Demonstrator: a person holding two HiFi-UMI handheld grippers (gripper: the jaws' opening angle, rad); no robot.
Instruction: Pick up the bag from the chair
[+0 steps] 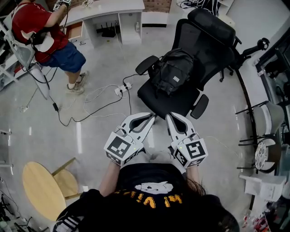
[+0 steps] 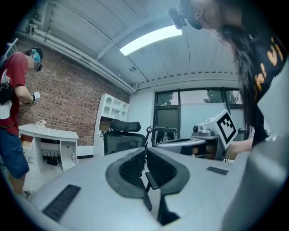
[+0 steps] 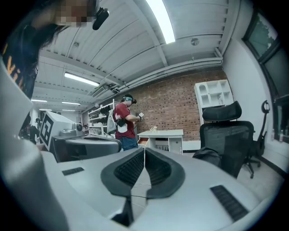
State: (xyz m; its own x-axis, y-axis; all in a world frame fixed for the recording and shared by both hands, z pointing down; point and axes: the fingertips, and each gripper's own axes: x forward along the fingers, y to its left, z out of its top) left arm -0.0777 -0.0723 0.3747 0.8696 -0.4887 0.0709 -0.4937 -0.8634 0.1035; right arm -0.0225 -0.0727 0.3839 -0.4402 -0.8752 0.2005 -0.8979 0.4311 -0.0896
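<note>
A black backpack [image 1: 172,70] leans upright against the back of a black office chair [image 1: 156,99]. Both grippers hover side by side just short of the seat's front edge, apart from the bag. My left gripper [image 1: 152,117] is shut with nothing between its pads, and so is my right gripper [image 1: 169,117]. In the left gripper view the pads [image 2: 135,167] meet, with the chair [image 2: 121,137] beyond. In the right gripper view the shut gripper [image 3: 144,155] points toward the chair [image 3: 228,135], where the bag [image 3: 208,156] shows as a dark lump on the seat.
A person in a red shirt [image 1: 43,31] stands at a white desk [image 1: 108,11] at the back left. A power strip with cables [image 1: 122,89] lies on the floor left of the chair. A round wooden stool [image 1: 43,188] is near left. Metal racks [image 1: 265,136] line the right.
</note>
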